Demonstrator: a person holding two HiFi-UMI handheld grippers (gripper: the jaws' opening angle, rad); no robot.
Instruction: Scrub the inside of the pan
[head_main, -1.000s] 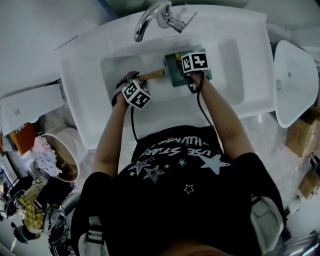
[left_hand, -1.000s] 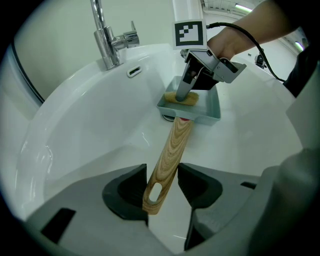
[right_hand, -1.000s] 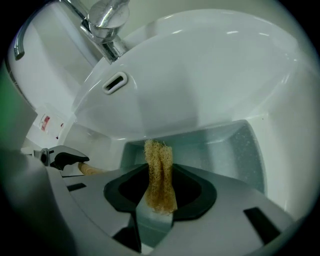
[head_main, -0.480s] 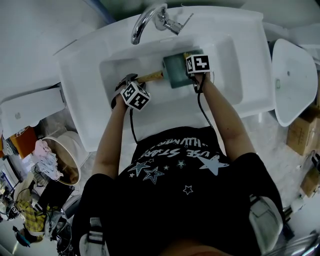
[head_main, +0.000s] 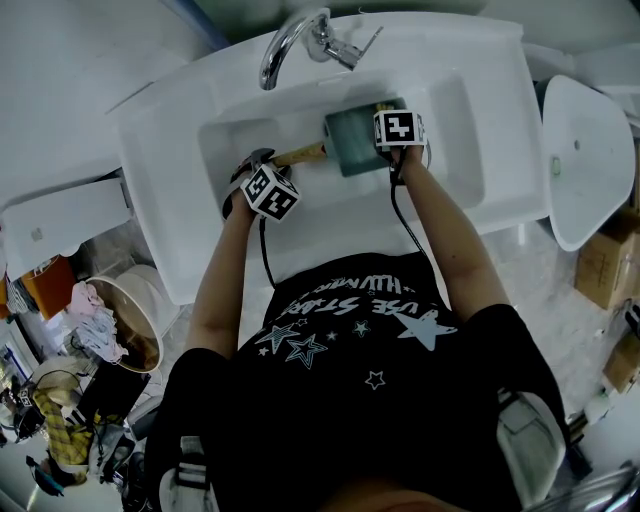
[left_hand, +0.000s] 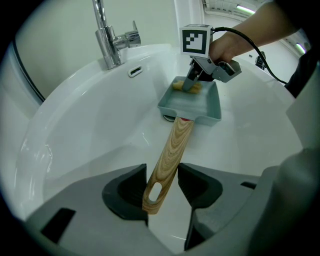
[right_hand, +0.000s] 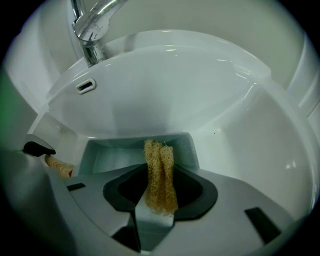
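In the white sink (head_main: 455, 130), my left claw (left_hand: 162, 175) grips the wooden handle (left_hand: 172, 145) of the pan (left_hand: 195, 104); my right claw (right_hand: 160, 171) pinches a yellow sponge (right_hand: 160, 192) inside that pan.

Person wears a black short-sleeved tee (head_main: 370, 350), white stars and lettering on front. Left gripper (left_hand: 162, 186) and right gripper (right_hand: 160, 192): grey shells, dark pads (left_hand: 127, 192), black-white marker cubes (head_main: 272, 191), black cables (head_main: 263, 250) exiting at 6 o'clock.
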